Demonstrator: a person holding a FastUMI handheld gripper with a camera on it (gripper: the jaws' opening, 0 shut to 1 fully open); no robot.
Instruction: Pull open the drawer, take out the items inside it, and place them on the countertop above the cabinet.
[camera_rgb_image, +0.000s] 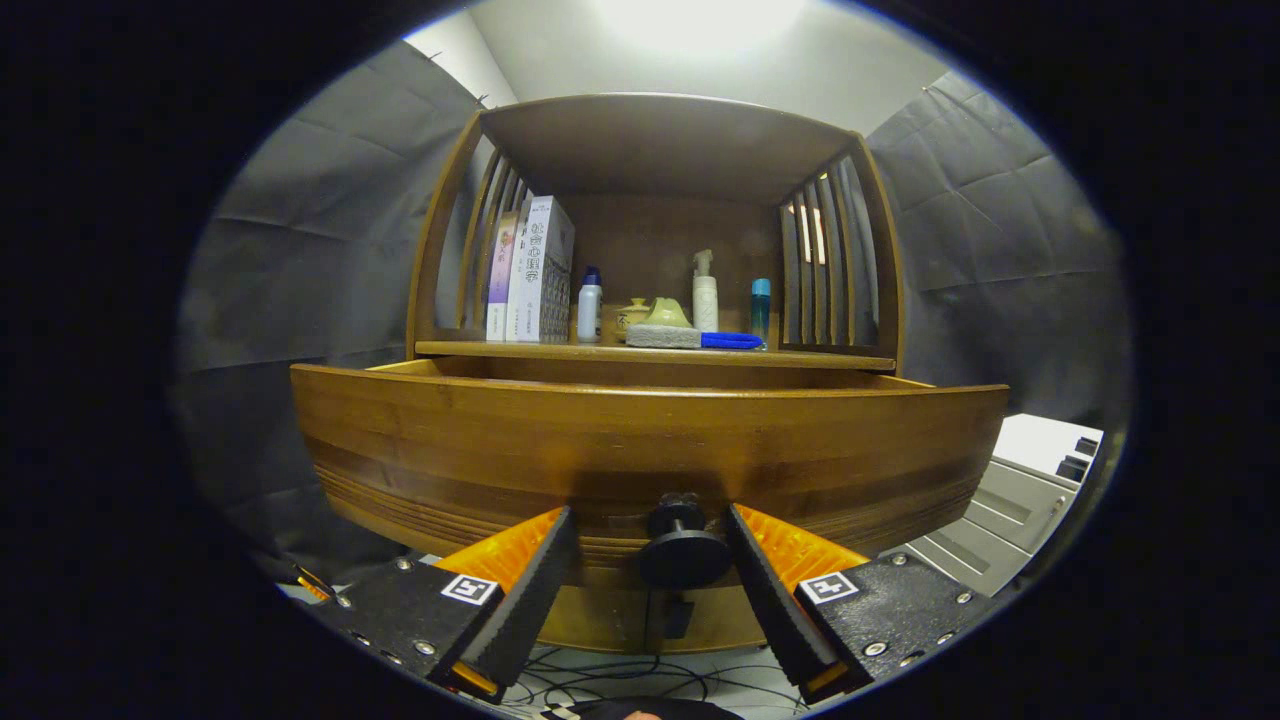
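The gripper (650, 545) is spreading wide, its fingers flanking the knob (683, 548) without touching it. The drawer (640, 440) is standing partly pulled out below the desk (655, 352), probably so its contents, hidden behind the front panel, can be reached.

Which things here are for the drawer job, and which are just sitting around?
For the job:
- drawer, pulled partly out
- its knob, between the open claw fingers, not gripped
- countertop above it

Just sitting around:
- books
- small white bottle
- spray bottle
- blue bottle
- brush with a blue handle
- grey cabinet off to the side
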